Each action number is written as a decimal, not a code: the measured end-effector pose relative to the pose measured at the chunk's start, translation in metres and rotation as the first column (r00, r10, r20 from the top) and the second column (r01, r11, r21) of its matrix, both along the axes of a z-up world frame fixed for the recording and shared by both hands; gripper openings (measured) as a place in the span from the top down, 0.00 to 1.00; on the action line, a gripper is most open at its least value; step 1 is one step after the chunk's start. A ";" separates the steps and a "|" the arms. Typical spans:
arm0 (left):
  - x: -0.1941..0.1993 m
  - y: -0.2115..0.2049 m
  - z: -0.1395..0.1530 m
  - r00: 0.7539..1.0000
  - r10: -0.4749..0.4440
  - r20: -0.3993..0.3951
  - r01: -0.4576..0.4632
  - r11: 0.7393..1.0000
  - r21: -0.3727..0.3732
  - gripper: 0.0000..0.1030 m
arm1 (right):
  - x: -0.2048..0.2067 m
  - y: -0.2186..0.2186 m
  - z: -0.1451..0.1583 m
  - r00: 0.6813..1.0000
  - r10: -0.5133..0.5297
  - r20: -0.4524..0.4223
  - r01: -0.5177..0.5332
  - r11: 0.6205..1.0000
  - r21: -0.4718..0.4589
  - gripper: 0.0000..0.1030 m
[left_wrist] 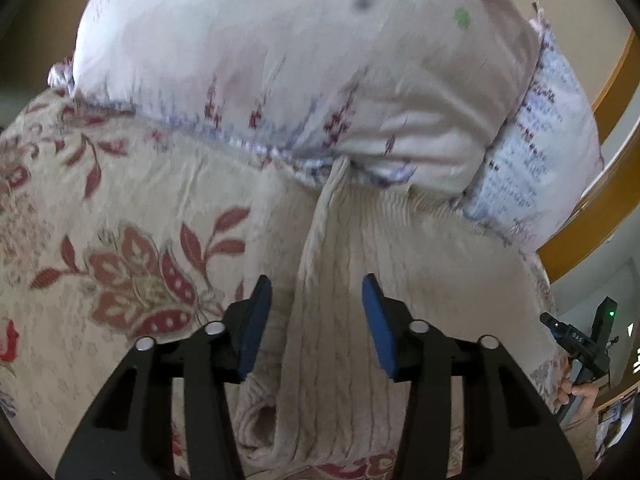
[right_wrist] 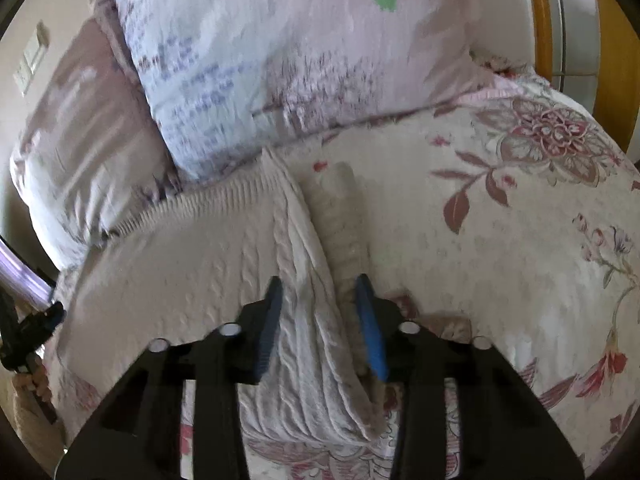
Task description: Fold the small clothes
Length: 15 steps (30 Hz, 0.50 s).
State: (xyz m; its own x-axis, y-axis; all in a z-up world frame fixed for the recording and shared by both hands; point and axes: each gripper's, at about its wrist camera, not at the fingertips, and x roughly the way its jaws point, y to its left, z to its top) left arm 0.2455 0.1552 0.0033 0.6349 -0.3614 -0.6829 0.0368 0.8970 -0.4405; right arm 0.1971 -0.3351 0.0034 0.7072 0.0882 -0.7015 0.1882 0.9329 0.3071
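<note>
A cream cable-knit sweater [left_wrist: 340, 240] lies on the floral bedspread [left_wrist: 120, 200], its ribbed hem against the pillows. My left gripper [left_wrist: 316, 300] stands over a raised lengthwise fold of the knit. The fold runs between the blue pads [left_wrist: 256, 320], and a gap shows on the left side, so it is open. In the right wrist view the sweater [right_wrist: 200, 248] is bunched into a thick ridge. My right gripper [right_wrist: 320, 292] is shut on that ridge, which fills the space between the pads [right_wrist: 370, 328].
Two large printed pillows [left_wrist: 280, 40] [right_wrist: 300, 60] are stacked behind the sweater. A wooden bed frame [left_wrist: 592, 216] [right_wrist: 540, 20] curves at the right. A person's hand [left_wrist: 576, 394] holds the other tool at the right edge. The bedspread [right_wrist: 500, 240] extends to the right.
</note>
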 end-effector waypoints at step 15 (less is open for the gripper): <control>-0.010 0.001 -0.011 0.999 -0.031 -0.032 0.032 0.999 0.023 0.93 | -0.022 0.010 0.013 1.000 0.007 0.024 -0.007 1.000 -0.010 0.92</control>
